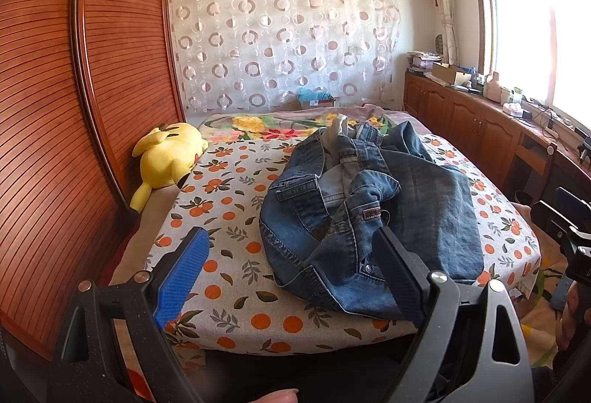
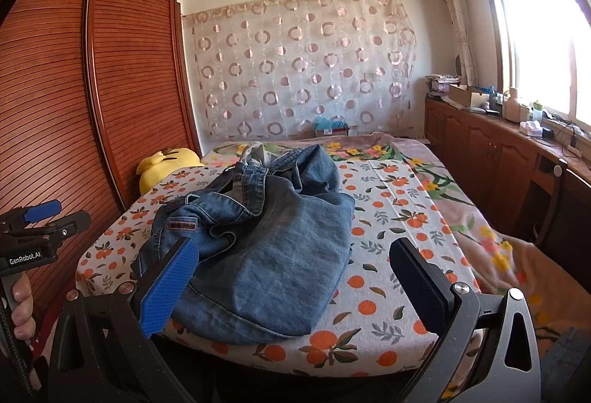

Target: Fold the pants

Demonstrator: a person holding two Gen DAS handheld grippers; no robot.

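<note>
While both tools hover above the near edge of the bed (image 1: 229,225), the left tool (image 1: 291,259) and right tool (image 2: 295,270) stand with fingers spread wide, gripping nothing. Crumpled blue denim pants (image 1: 369,203) lie heaped on the orange-print sheet just beyond them. A yellow plush toy (image 1: 168,157) rests by the wardrobe (image 1: 74,89).
</note>
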